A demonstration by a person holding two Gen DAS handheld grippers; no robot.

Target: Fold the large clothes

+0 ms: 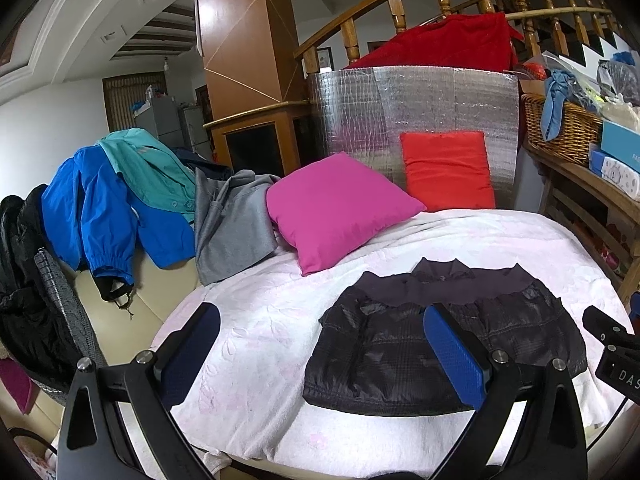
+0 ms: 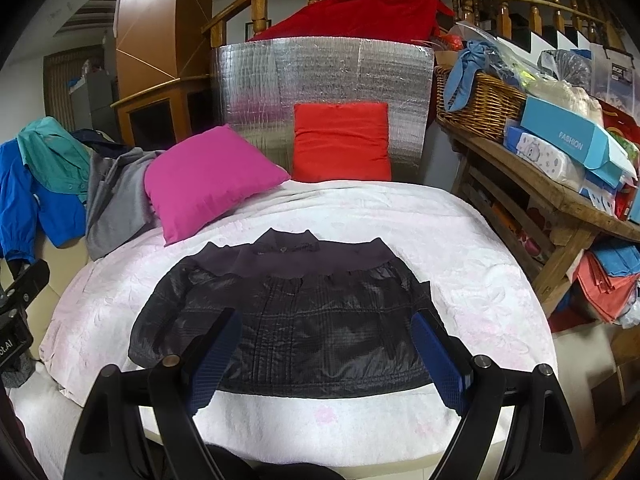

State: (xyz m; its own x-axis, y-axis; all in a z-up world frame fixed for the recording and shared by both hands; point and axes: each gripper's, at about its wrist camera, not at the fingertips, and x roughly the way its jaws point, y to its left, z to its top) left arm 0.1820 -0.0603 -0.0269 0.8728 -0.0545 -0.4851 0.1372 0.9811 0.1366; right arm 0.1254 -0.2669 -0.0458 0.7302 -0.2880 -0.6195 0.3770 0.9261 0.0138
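Both grippers, left (image 1: pixel 320 356) & right (image 2: pixel 326 360), hover spread wide, pinching nothing, above the dark quilted shiny jacket (image 2: pixel 288 320) lying flat on the pale pink floral blanket (image 2: pixel 460 240). Fold likely at start/mid-stage; next prob needs each gripper gripping a sleeve or side edge.

Left gripper (image 1: pixel 320 364): matte black forked frame, silver round screws at the joints, textured blue finger pads (image 1: pixel 456 354). Right gripper (image 2: pixel 328 360): same black frame, silver screws, ribbed blue pads (image 2: pixel 438 364). White lettering on both black housings, partly cut off.
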